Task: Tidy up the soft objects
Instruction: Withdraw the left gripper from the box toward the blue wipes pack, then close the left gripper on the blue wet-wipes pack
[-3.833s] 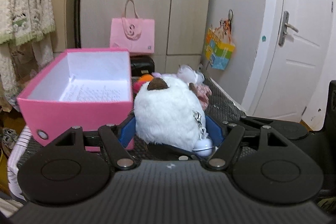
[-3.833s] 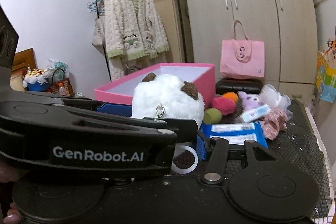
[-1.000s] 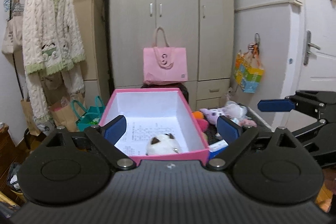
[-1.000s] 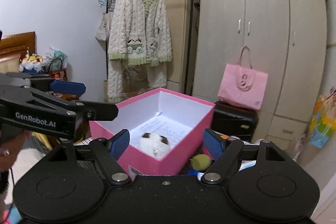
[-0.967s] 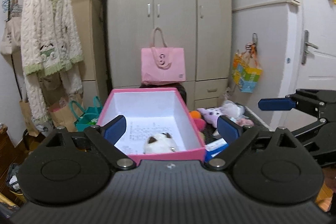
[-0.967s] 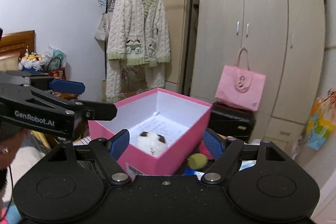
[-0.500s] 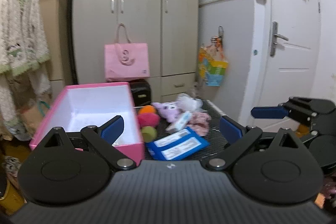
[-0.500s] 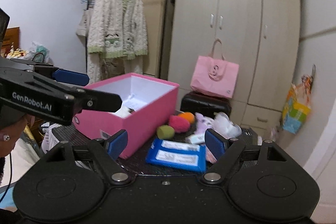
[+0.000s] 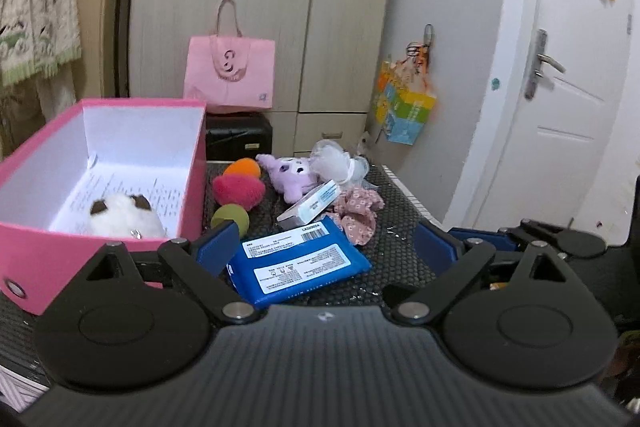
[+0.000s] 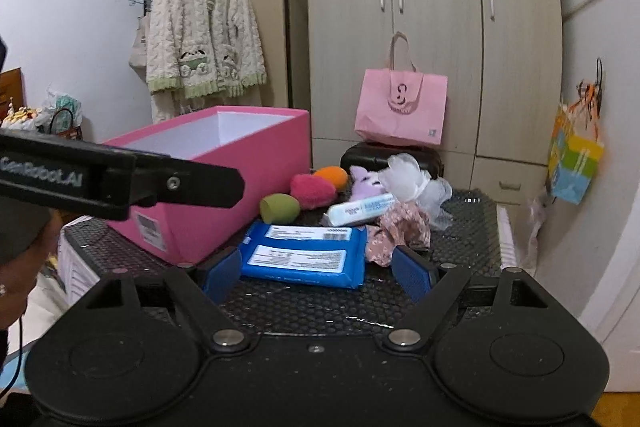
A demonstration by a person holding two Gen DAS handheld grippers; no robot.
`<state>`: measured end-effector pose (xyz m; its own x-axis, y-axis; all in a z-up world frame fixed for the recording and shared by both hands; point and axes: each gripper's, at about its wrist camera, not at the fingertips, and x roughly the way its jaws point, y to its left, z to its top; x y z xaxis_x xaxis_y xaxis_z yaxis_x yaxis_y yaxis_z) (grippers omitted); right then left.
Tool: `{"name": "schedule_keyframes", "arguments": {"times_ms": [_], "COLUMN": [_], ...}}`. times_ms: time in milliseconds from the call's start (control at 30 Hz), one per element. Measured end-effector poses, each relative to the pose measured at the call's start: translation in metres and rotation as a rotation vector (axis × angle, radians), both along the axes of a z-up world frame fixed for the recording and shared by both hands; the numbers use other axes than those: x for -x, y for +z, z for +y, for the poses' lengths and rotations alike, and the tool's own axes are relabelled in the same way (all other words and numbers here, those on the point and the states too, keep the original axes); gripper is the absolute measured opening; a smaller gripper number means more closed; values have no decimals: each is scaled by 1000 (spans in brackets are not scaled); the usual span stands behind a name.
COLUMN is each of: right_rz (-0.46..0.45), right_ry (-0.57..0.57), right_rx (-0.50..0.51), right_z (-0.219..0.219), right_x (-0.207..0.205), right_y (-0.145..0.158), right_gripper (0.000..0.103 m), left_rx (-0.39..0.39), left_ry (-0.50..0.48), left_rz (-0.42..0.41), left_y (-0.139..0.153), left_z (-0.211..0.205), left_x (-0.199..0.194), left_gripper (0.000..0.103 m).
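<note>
Approaching the blue wipes pack [image 10: 303, 255]: right gripper [image 10: 318, 275] spread and empty, left gripper [image 9: 326, 247] closing on nothing; pack lies beside the pink box [image 10: 240, 163]. Best straddle its short edges squarely before squeezing.

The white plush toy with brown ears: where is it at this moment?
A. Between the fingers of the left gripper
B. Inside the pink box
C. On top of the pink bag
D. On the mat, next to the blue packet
B. In the left wrist view the white plush toy lies on the printed paper at the bottom of the pink box, apart from the blue packet on the mat.
</note>
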<state>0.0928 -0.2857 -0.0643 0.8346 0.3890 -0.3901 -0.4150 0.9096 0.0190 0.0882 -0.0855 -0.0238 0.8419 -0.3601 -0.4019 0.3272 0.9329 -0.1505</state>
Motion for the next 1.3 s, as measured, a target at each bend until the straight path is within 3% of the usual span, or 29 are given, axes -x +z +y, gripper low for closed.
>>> {"name": "schedule_keyframes", "arguments": {"times_ms": [233, 500, 700, 800, 867, 933, 1000, 1300], "right_rz": [10, 104, 162, 184, 181, 179, 179, 182], "right_ry": [3, 4, -9, -4, -4, 9, 21, 50], "right_rx": [-14, -29, -22, -27, -16, -21, -25, 9], "right_z": [-9, 0, 5, 7, 8, 7, 6, 9], "right_x": [-41, -74, -84, -90, -90, -90, -90, -93], "right_y": [-28, -44, -51, -54, -54, -53, -52, -52], "right_gripper": [86, 86, 86, 86, 86, 86, 85, 77], "left_rx": [11, -28, 2, 10, 16, 51, 77, 62], "left_ry": [83, 123, 175, 223, 235, 244, 251, 345], "left_rz": [-5, 97, 107, 69, 60, 70, 83, 71], "left_y": [-21, -53, -65, -67, -67, -70, -74, -84], "left_z": [-10, -24, -24, -25, -24, -20, -17, -16], "left_x": [-19, -47, -48, -41, -41, -42, -43, -50], "left_gripper": [95, 93, 92, 91, 85, 70, 67, 67]}}
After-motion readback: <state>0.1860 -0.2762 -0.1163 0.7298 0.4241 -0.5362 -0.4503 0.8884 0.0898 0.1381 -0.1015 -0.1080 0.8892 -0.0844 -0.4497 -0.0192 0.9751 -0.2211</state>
